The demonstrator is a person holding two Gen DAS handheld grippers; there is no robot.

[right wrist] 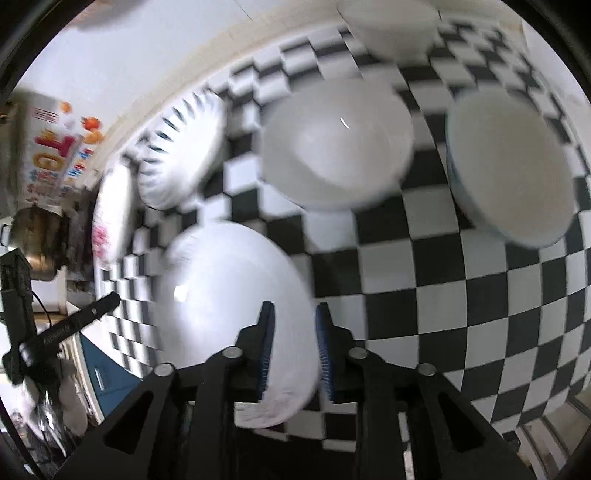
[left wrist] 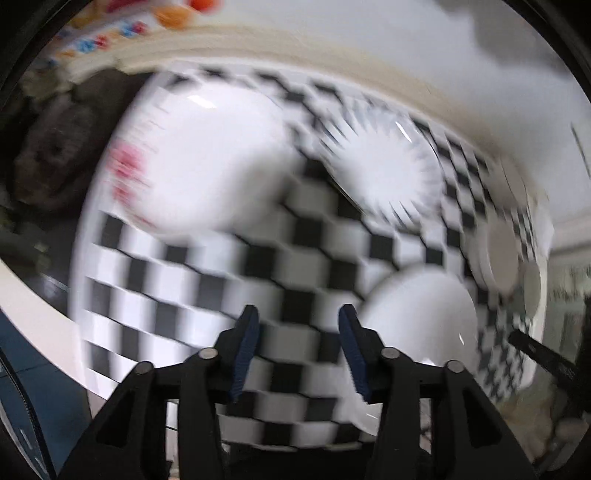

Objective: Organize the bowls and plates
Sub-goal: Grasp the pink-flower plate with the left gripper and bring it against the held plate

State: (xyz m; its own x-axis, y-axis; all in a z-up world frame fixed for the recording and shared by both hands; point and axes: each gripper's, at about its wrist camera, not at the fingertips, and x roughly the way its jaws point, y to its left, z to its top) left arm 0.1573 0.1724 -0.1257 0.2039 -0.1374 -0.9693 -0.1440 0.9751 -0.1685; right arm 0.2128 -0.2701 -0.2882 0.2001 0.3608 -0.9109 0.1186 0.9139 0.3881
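Both views are blurred by motion. My right gripper (right wrist: pixel 293 328) is shut on the rim of a plain white plate (right wrist: pixel 229 310) and holds it over the checkered cloth (right wrist: pixel 424 295). Beyond it stand a white bowl (right wrist: pixel 332 144), a blue-rimmed bowl (right wrist: pixel 509 170) and another white bowl (right wrist: pixel 391 26) at the far edge. A plate with black-streaked rim (right wrist: pixel 181 147) and a red-flowered plate (right wrist: pixel 110 210) lie at the left. My left gripper (left wrist: pixel 297 328) is open and empty above the cloth (left wrist: pixel 229 266), with the flowered plate (left wrist: pixel 192 158), the streaked plate (left wrist: pixel 388 166) and the held white plate (left wrist: pixel 421 325) ahead.
A white wall borders the table's far side (right wrist: pixel 129 55). A colourful printed box (right wrist: pixel 55 147) and a metal pot (right wrist: pixel 37 236) stand off the table's left end. The left gripper's black body (right wrist: pixel 66 328) shows at the left of the right wrist view.
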